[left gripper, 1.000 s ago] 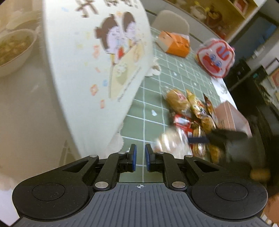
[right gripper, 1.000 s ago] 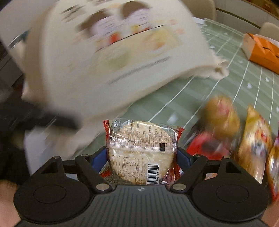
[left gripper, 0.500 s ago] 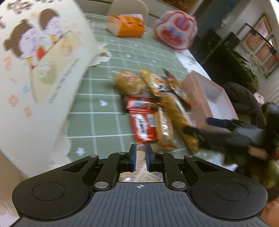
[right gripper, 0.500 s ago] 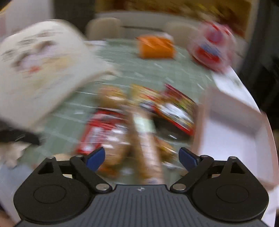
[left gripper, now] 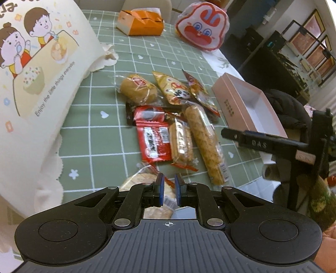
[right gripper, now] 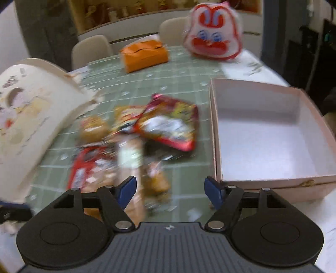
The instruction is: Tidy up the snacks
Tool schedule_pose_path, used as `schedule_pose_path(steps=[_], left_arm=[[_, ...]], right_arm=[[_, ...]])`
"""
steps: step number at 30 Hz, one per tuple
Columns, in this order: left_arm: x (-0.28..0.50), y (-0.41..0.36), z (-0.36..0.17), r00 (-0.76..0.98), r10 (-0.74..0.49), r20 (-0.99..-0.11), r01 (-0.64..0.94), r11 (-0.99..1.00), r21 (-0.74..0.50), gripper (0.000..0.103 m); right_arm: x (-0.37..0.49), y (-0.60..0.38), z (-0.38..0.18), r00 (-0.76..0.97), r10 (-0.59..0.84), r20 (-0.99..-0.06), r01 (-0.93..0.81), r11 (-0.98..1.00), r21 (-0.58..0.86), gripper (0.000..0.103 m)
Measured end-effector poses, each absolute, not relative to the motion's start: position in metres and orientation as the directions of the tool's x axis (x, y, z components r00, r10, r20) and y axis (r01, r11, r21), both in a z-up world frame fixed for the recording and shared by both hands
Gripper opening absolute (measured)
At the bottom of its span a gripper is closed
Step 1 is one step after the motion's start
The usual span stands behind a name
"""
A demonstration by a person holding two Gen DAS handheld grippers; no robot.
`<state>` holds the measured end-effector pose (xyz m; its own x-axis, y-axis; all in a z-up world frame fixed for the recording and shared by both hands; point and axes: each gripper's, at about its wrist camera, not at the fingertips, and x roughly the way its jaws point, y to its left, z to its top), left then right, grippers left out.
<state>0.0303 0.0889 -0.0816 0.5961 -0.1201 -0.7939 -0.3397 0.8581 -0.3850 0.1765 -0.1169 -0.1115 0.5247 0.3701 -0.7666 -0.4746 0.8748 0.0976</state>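
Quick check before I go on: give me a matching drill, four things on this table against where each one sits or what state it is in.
Things:
1. pink box
2. orange carton
3. right gripper
4. long wrapped roll

Places or states:
A. at the table's far edge, beside the bunny bag
B. open, nothing between the fingers
C. nothing inside, right of the snack pile
D. lying flat at the pile's right edge, next to the red wrapper

Pairs: 1-C, 2-A, 3-B, 4-D
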Motion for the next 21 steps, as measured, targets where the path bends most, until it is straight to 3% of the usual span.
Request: schedule_pose_path(steps=[5, 9, 13, 17, 21], left_arm=[[0.039, 0.085, -0.081, 0.598, -0.097, -0.795, -0.378, 0.841, -0.387, 0.013], [0.060, 0.076, -0.077, 0.606, -0.083, -0.791, -0.378, 0.845, -0.378, 0.013], [0.078, 0.062, -0.086, 0.574, -0.116, -0.811, -0.389, 0.832, -0.394, 0.013], [0.076, 0.048, -0.089, 0.555, -0.016, -0.832, -0.349, 0.903, -0.250, 0.015], [0.052, 0.079, -0.097, 0.501, 0.107, -0.859, -0.494, 0.850, -0.183, 0.016]], right_arm=[[0.187, -0.125, -0.109, 0.427, 0.465, -0.776, -0.527, 0.825, 0.205, 0.080], [0.178, -0.129, -0.114, 0.380, 0.454, -0.806, -0.575, 0.798, 0.179, 0.086], [0.172, -0.157, -0.125, 0.318, 0.470, -0.823, -0.527, 0.810, 0.259, 0.088], [0.177, -0.177, -0.129, 0.284, 0.507, -0.814, -0.496, 0.804, 0.327, 0.094], [0.189, -0.181, -0.140, 0.227, 0.523, -0.822, -0.505, 0.785, 0.359, 0.101]])
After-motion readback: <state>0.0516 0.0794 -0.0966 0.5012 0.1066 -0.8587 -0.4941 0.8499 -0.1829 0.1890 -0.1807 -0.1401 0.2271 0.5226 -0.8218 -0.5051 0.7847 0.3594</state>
